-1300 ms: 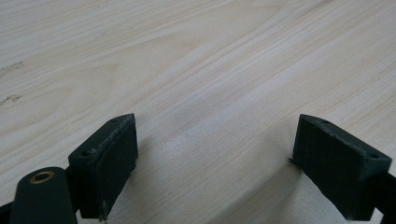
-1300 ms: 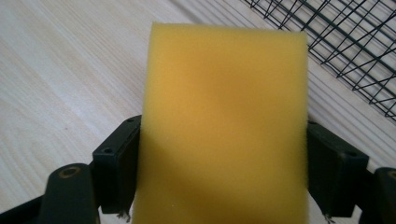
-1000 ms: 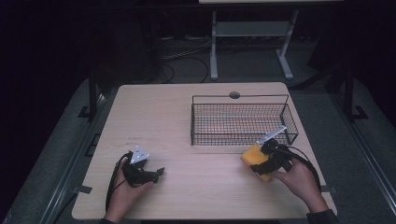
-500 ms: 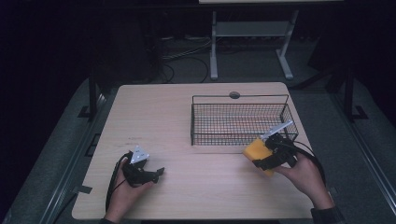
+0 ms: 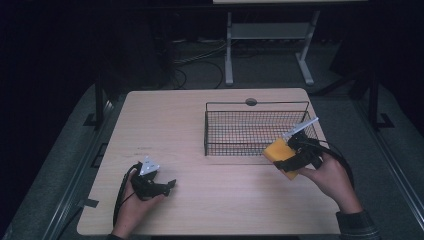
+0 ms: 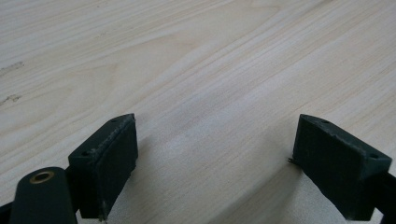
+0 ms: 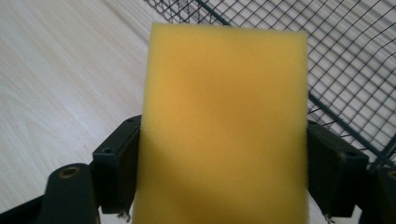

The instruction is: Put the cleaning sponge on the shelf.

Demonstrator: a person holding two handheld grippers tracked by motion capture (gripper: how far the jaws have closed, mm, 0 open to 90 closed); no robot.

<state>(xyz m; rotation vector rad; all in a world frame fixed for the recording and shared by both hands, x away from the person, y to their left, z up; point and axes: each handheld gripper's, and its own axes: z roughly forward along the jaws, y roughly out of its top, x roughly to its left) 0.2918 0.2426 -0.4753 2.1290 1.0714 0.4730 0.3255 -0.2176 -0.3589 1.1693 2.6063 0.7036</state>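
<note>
Open desk (image 5: pixel 200 125): I see bare wood across the whole left and near half, free to cross.
Wire basket (image 5: pixel 256 131): my main obstacle, standing on the far right part; its top is open.
Right gripper (image 5: pixel 292 156): fingers clamped on the yellow sponge (image 5: pixel 281 156), which sits against the basket's near right corner.
Left gripper (image 5: pixel 165 186): fingers apart, low over bare wood near the front edge, well apart from the basket.
</note>
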